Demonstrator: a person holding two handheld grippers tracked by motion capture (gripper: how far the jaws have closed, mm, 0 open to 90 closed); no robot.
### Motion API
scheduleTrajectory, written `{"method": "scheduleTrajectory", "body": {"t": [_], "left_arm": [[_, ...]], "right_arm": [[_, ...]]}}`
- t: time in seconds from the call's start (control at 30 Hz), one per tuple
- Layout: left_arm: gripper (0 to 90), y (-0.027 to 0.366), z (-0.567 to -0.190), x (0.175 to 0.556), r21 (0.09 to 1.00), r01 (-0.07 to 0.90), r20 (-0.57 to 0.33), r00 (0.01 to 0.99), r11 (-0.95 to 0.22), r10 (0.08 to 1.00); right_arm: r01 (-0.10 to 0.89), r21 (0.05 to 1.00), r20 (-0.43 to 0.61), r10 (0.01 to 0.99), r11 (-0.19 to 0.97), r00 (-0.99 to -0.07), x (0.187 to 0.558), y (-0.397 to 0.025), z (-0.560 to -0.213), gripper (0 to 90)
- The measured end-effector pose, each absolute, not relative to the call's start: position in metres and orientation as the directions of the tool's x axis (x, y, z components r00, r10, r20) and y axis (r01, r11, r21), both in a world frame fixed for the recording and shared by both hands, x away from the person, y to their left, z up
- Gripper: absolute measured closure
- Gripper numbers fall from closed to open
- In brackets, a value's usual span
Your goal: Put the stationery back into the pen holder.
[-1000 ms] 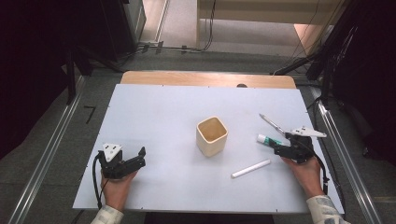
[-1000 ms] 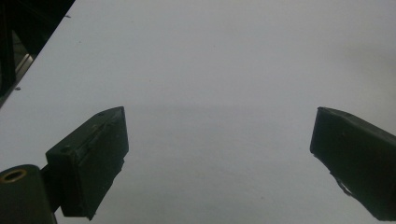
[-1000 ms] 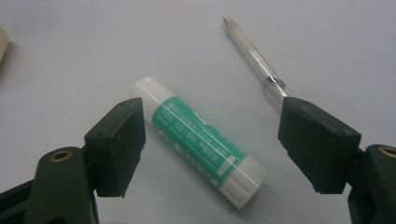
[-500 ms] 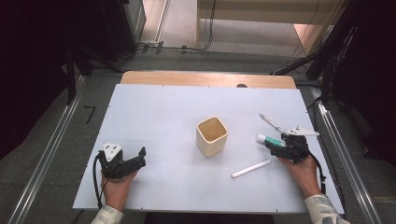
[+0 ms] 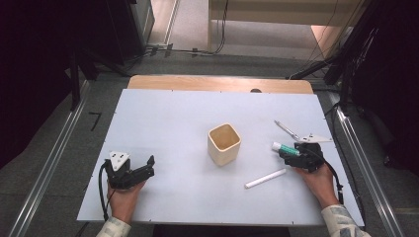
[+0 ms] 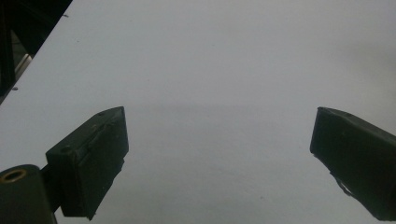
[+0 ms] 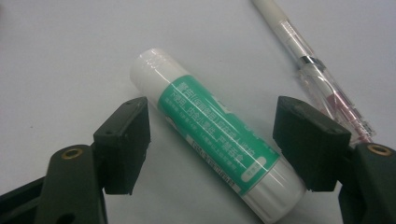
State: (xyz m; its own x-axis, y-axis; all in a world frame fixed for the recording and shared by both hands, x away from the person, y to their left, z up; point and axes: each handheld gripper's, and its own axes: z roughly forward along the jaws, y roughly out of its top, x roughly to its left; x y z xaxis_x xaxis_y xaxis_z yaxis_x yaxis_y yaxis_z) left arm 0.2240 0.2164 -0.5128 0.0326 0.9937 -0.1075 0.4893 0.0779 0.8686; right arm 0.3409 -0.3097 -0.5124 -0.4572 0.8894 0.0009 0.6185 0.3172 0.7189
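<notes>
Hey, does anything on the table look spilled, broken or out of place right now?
Nothing stands out. The cup stands upright mid-table, while the glue stick, pen and white stick lie flat and intact. The right claw is open around the glue stick, the left claw open over bare table.

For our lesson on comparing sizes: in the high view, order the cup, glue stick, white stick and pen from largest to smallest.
1. Cup
2. White stick
3. Pen, though it looks nearly as long as the white stick
4. Glue stick, partly hidden by the right gripper
</notes>
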Motion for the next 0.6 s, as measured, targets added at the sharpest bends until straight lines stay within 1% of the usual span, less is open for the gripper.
{"method": "scheduleTrajectory", "body": {"t": [0.07,0.37,0.4,0.43,0.6], "left_arm": [[5.3,0.2165,-0.5127,0.224,0.869,0.489,-0.107,0.032,0.078,0.994],[5.2,0.2164,-0.5127,0.2241,0.869,0.488,-0.108,0.033,0.078,0.994],[5.2,0.2164,-0.5127,0.2241,0.869,0.488,-0.108,0.033,0.078,0.994],[5.2,0.2164,-0.5127,0.2242,0.869,0.489,-0.108,0.034,0.078,0.994],[5.2,0.2164,-0.5126,0.2241,0.869,0.488,-0.108,0.034,0.077,0.994]], "right_arm": [[0.621,0.715,-0.002,0.889,0.321,-0.458,0.3412,-0.3095,-0.5131,26.1],[0.624,0.71,0.003,0.885,0.327,-0.466,0.3421,-0.3105,-0.5136,31.7],[0.626,0.705,0.001,0.882,0.333,-0.47,0.3422,-0.3106,-0.514,34.5],[0.626,0.705,0.001,0.882,0.333,-0.47,0.3422,-0.3106,-0.514,34.5],[0.62,0.705,-0.008,0.879,0.343,-0.477,0.3419,-0.3105,-0.514,40.5]]}}
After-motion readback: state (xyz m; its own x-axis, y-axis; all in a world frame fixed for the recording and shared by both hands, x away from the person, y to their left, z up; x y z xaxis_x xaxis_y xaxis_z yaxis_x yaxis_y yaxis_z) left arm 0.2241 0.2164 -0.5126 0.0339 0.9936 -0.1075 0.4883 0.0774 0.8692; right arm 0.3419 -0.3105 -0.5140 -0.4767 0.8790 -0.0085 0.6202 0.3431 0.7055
